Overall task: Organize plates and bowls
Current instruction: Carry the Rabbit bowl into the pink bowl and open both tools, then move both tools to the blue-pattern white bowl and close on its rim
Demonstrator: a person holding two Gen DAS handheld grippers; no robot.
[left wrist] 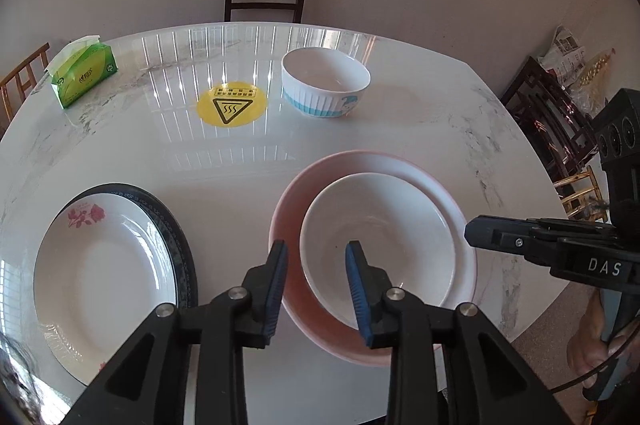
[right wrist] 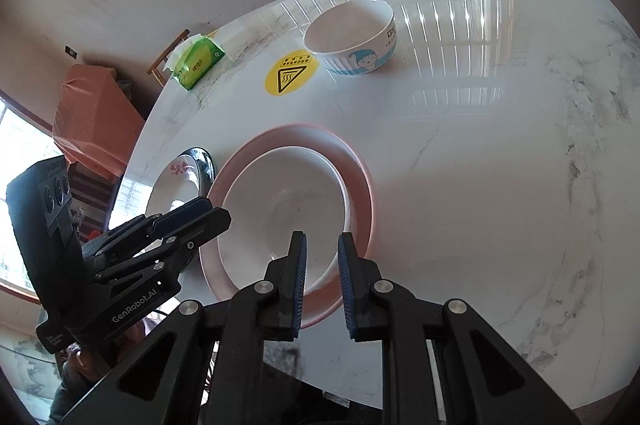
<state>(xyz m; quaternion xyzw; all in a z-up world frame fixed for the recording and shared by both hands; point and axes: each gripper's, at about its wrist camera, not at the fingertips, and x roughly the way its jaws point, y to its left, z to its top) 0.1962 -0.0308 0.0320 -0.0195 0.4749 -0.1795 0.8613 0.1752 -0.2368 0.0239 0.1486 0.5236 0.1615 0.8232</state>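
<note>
Where pink plate (left wrist: 288, 221) nears table (left wrist: 440, 129) edge — bare marble beyond.

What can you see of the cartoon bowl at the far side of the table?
The cartoon bowl is white, glossy and ceramic-looking, with a ribbed outer wall, a light blue band near its base and a blue-capped cartoon figure. It stands upright and looks empty on the marble-look table, just right of the yellow warning sticker. Nothing else touches it.

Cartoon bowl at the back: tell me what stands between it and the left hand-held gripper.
The pink plate with the white bowl nested in it lies right ahead of the left hand-held gripper. Beyond them only bare table leads to the cartoon bowl.
</note>
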